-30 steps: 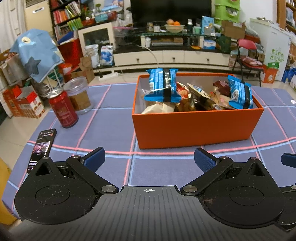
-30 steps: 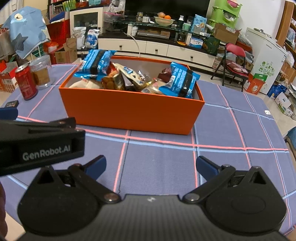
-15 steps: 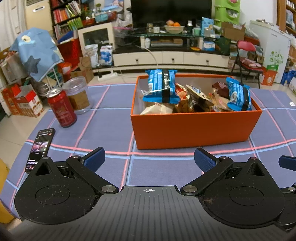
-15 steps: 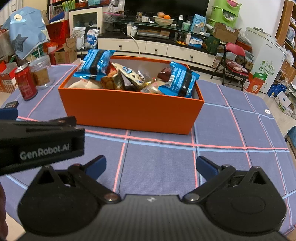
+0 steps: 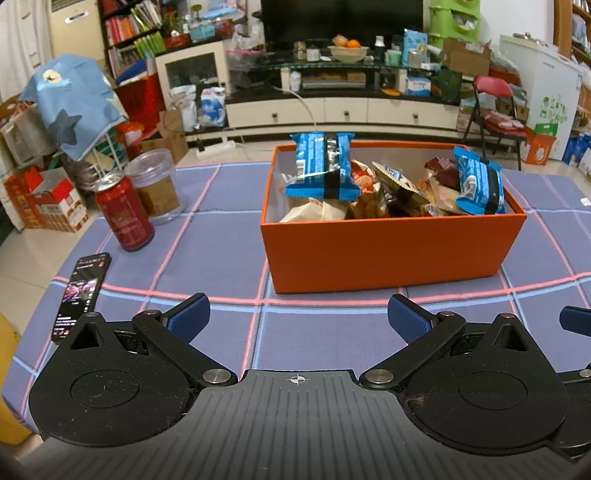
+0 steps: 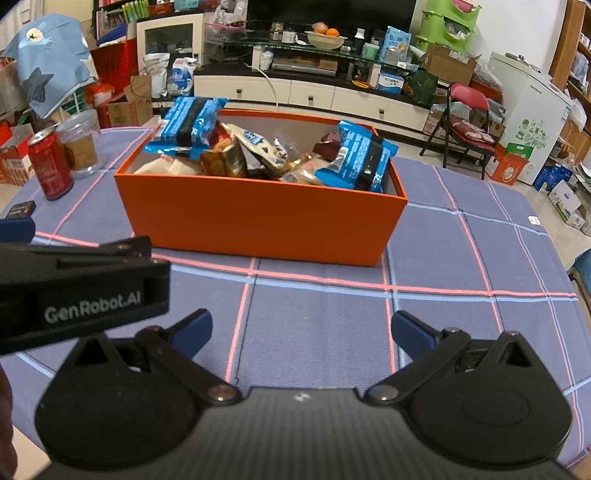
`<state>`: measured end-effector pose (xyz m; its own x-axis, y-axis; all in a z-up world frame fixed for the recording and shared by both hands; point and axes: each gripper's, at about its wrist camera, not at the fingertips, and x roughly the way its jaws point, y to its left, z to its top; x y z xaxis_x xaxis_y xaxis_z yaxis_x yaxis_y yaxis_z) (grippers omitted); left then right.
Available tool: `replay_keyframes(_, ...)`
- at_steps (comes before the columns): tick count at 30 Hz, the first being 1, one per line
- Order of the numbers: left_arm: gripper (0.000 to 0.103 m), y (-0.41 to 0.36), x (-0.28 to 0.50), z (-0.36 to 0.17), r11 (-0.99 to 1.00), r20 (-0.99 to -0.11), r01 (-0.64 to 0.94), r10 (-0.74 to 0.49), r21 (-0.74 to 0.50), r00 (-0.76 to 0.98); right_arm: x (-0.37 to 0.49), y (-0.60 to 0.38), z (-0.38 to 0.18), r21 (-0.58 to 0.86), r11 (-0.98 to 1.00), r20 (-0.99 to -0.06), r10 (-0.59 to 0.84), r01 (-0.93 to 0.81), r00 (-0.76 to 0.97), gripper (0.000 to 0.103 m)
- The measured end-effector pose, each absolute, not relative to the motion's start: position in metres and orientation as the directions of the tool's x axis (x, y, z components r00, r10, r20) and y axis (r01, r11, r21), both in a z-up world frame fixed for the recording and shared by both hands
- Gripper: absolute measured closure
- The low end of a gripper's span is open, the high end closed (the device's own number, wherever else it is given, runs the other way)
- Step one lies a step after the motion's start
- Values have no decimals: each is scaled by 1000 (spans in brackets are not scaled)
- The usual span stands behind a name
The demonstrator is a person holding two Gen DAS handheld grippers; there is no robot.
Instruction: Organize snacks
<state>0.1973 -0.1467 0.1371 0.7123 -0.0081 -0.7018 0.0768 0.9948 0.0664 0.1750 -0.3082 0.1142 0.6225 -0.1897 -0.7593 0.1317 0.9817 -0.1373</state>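
Both the left gripper and right gripper hang wide and empty short of the orange box at twelve o'clock, snacks heaped inside; best approach from above, pinching one protruding blue biscuit packet squarely.

Likely a home living room, television stand, bookshelves

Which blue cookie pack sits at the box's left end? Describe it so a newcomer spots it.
Find the orange box on the checked tablecloth. At its end nearest the red can, a blue pack stands up above the rim. Unlike the other blue pack at the far end, it faces the camera broadside.
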Motion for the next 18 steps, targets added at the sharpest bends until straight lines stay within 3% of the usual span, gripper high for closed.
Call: replay_keyframes(18,17,-149,197,135,994,-706,85,-11,71,708,176,-307,113,-134,983,-762,-184,128,620,1)
